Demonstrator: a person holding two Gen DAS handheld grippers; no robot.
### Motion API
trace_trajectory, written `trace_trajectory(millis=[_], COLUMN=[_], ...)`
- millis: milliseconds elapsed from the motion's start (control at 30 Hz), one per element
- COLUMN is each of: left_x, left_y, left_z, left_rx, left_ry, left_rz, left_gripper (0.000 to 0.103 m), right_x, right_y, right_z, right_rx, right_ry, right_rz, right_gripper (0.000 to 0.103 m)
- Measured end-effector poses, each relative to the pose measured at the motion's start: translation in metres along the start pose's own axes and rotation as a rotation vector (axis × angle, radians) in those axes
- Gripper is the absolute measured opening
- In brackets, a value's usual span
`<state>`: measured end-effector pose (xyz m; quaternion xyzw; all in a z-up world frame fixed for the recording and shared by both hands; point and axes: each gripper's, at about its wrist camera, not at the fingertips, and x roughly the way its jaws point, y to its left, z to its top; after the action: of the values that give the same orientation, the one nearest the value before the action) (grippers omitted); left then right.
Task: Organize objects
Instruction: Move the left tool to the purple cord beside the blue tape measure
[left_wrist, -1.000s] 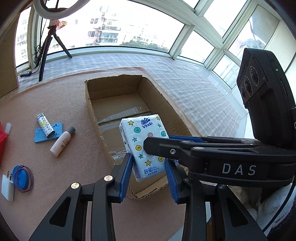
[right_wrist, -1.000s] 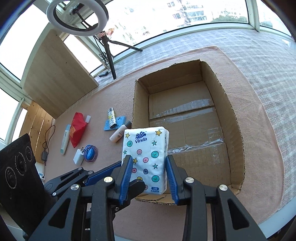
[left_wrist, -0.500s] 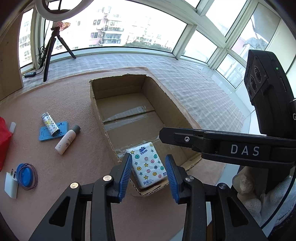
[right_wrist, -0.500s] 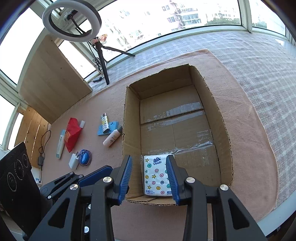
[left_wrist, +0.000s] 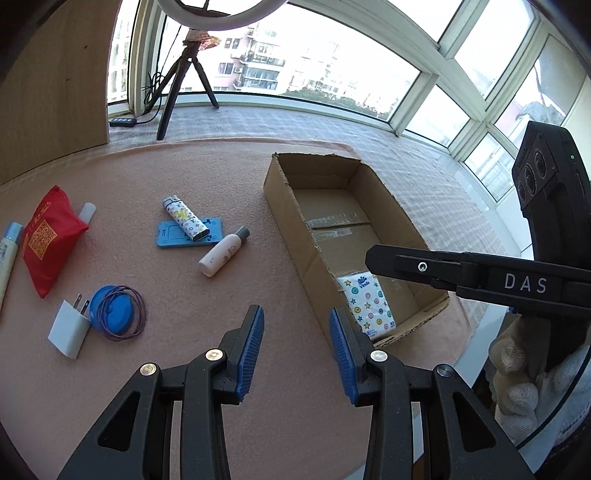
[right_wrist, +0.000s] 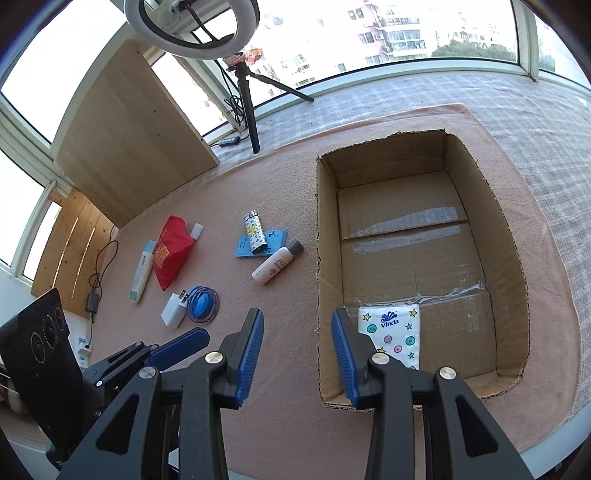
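A white Vinda tissue pack (left_wrist: 369, 302) (right_wrist: 397, 336) with coloured stars and dots lies flat in the near left corner of the open cardboard box (left_wrist: 295, 236) (right_wrist: 328, 258). My left gripper (left_wrist: 295, 315) is open and empty above the pink mat, just left of the box. My right gripper (right_wrist: 297, 317) is also open and empty, straddling the box's near left wall. Left of the box lie a patterned lighter (left_wrist: 184, 218) on a blue holder (left_wrist: 168, 236), a small white bottle (left_wrist: 223, 253), a red pouch (left_wrist: 46, 238), a blue disc with purple cord (left_wrist: 112, 310) and a white charger (left_wrist: 70, 328).
A cream tube (right_wrist: 142, 271) lies beyond the red pouch. A ring light on a tripod (right_wrist: 245, 99) stands at the back by the windows, beside a wooden panel (right_wrist: 129, 136). The mat's front edge runs close under both grippers. A gloved hand (left_wrist: 517, 373) holds the right gripper.
The tissue pack left both grippers' grasp and now lies in the box. Both grippers opened and drew back, and the left one swung left toward the loose items.
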<state>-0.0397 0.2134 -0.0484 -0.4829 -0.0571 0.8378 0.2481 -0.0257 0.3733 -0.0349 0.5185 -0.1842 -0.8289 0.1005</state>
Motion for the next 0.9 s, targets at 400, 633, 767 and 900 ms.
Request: trace_trajectory(millis=[400,633,767,900], left_x=[-0.044,-0.059,-0.057,-0.046], left_y=[0.111,0.149,0.158,0.162], left_z=[-0.034,-0.05,-0.052,-0.044], left_rx=[-0.167,-0.216,-0.221,-0.205], left_ry=[-0.027,-0.029,-0.024,-0.013], left_rz=[0.117,0.15,0.161,0.149], left_gripper=[0.04,0.04,0.04,0.04], right_x=[0.049,0.085,0.101,0.115], right_y=[0.056,0.079,0.085,0.085], right_z=[0.006,0.017,0.024,0.031], right_rx=[-0.067,-0.081,-0.082,-0.067], right_ry=[0.067,0.105,0.119,0.126], right_rz=[0.017,0.012,-0.003,-0.04], right_gripper=[0.035,0.035,0.035,0.035])
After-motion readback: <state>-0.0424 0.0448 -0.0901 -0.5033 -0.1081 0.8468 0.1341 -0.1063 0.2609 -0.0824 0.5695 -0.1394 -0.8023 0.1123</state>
